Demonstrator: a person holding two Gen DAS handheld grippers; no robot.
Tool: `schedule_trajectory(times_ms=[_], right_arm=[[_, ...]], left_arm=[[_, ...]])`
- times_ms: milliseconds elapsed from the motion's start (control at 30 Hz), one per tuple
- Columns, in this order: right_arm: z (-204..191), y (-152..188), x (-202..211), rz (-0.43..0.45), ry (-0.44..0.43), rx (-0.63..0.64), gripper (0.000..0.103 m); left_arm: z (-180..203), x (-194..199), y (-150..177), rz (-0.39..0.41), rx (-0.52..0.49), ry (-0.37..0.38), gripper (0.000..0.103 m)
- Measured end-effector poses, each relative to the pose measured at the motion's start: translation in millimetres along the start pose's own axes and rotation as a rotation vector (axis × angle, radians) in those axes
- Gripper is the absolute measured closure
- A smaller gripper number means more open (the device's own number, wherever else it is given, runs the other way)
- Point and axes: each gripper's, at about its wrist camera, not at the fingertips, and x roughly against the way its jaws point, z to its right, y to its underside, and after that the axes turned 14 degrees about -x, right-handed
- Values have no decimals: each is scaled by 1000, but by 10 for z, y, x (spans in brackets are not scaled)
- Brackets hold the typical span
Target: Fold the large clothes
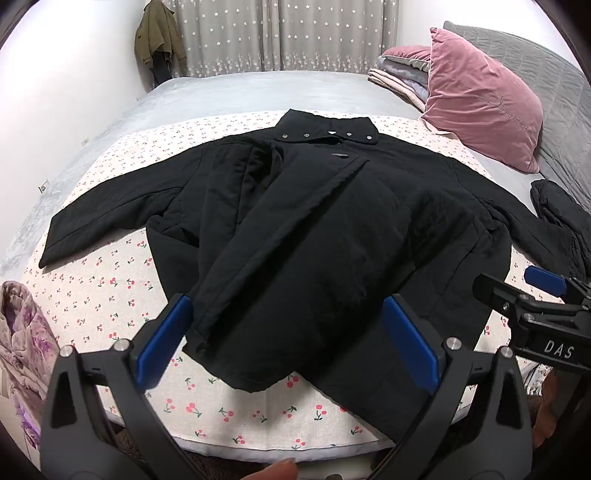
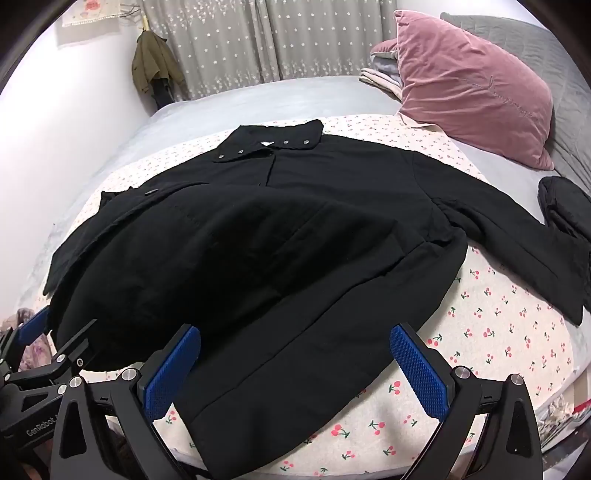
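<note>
A black jacket (image 1: pixel 295 229) lies spread flat on a cherry-print sheet (image 1: pixel 122 280) covering the near part of a bed (image 1: pixel 258 92), its collar with metal snaps (image 1: pixel 327 127) toward twelve o'clock and its hem toward six o'clock at the bed's edge. In the left wrist view one sleeve reaches out to nine o'clock, and the other runs toward three o'clock, where it meets a second dark garment (image 1: pixel 561 218) bunched on the grey cover. The front panel is laid over at a slant, so a long fold runs from the collar down to the hem. The left gripper (image 1: pixel 288 350) hovers over the hem with its blue-padded fingers (image 1: pixel 162 343) spread as wide as they go, the hem corner showing between them but nothing clamped. The right gripper (image 2: pixel 295 373) stands likewise fully spread above the hem further toward three o'clock, holding nothing; whether its fingers (image 2: pixel 421 373) touch the cloth cannot be told. A pink pillow (image 1: pixel 480 99) leans at two o'clock beside stacked folded bedding (image 1: pixel 399 81). An olive coat (image 1: pixel 157 37) hangs on the wall at eleven o'clock, next to star-patterned curtains (image 1: pixel 280 33). A crumpled floral cloth (image 1: pixel 26 343) sits at eight o'clock.
</note>
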Motion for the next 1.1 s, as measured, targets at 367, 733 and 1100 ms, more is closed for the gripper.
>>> schedule_trajectory(times_ms=[367, 733, 1100], right_arm=[[2, 22, -26, -6, -4, 3, 0], [-9, 24, -27, -7, -4, 1, 0], [-7, 29, -24, -8, -4, 2, 0]], left_arm=[[4, 2, 3, -1, 0, 0, 1], [4, 0, 0, 0, 1, 0, 1], [4, 0, 0, 0, 1, -1, 1]])
